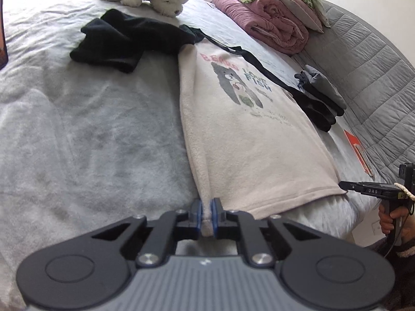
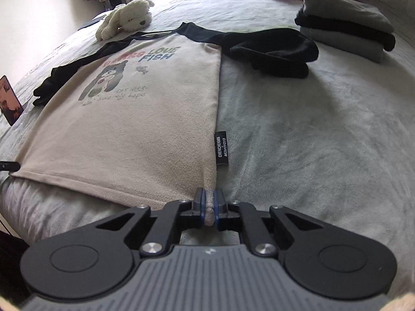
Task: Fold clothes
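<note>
Left wrist view: bed [image 1: 90, 129], covered in pale grey fleece, carries a cream sweatshirt [image 1: 246, 134] with black sleeves, spread flat and print side up, its long axis running straight away from both grippers, hem nearest, collar farthest. Left hand-held gripper [image 1: 206, 213] is pressed together on the sweatshirt's near hem corner, at the left side seam; a pinch of cream fleece shows between the blue pads. Body of the garment lies ahead and to the right of this gripper. Right hand-held gripper [image 2: 210, 204] is likewise clamped on the opposite hem corner, at the right side seam just below the black side label [image 2: 222, 148]; from it the garment lies ahead and to the left. Each gripper thus holds its own nearer corner, hem stretched between them. Left black sleeve [image 1: 122, 44] lies bunched, far ahead of the left gripper; right sleeve [image 2: 272, 49] lies out to the side, far ahead of the right gripper. Judgement: any lengthwise fold would carry the hem forward along the long axis toward the collar; whether the sleeves get tucked beforehand cannot be settled here. Folded stack [image 2: 347, 31] sits far ahead-right of the right gripper, plush dog [image 2: 124, 18] beyond the collar.
</note>
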Motion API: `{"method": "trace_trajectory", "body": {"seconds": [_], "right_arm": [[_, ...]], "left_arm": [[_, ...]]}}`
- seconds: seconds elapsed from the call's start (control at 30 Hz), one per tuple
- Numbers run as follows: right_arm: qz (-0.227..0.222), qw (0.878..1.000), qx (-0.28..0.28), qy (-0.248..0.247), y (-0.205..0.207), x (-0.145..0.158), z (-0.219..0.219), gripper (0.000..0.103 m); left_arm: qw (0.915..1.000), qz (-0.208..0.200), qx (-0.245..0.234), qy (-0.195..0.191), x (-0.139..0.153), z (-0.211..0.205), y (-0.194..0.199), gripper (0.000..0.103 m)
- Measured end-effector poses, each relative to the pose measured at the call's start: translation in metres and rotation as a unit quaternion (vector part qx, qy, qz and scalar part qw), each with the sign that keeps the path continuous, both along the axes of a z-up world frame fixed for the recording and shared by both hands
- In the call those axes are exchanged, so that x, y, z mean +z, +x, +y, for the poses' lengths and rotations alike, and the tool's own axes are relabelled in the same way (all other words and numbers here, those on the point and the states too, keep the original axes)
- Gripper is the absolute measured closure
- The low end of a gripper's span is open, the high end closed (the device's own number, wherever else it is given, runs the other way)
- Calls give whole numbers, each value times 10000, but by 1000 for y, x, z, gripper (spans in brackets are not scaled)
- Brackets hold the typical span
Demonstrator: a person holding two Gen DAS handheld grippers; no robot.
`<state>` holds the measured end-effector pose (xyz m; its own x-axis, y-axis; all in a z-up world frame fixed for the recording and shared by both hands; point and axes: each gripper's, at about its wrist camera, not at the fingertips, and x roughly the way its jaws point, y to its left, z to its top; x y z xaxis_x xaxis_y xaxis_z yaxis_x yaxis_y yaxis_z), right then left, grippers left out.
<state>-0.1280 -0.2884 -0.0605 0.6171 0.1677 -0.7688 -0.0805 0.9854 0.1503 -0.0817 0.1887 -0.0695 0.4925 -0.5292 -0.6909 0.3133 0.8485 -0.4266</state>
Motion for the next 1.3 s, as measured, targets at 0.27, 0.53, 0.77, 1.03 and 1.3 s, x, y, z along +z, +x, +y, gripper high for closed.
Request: {"method": "trace_trajectory", "body": {"seconds": [0.27, 0.53, 0.77, 1.03, 1.3], "right_arm": [[-466, 9956, -285, -760, 17, 8, 22, 58], [-721, 9943, -426, -662, 48, 18, 61, 51], [-695, 9961, -40, -534, 74, 17, 110, 49], [-524, 9980, 189, -298, 106, 17, 140, 46], [-826, 9938, 676, -326, 164, 38, 174, 44]], "left_arm": [[9869, -1309, 626, 701, 21, -25, 6, 56], [9830, -1685, 363, 625, 21, -80, 31, 42], [9812, -1684, 197, 918, 7, -109, 47, 41], [9832, -1554, 462, 837, 11, -100, 67, 41], [9840, -1197, 1136, 673, 18, -71, 90, 39]]}}
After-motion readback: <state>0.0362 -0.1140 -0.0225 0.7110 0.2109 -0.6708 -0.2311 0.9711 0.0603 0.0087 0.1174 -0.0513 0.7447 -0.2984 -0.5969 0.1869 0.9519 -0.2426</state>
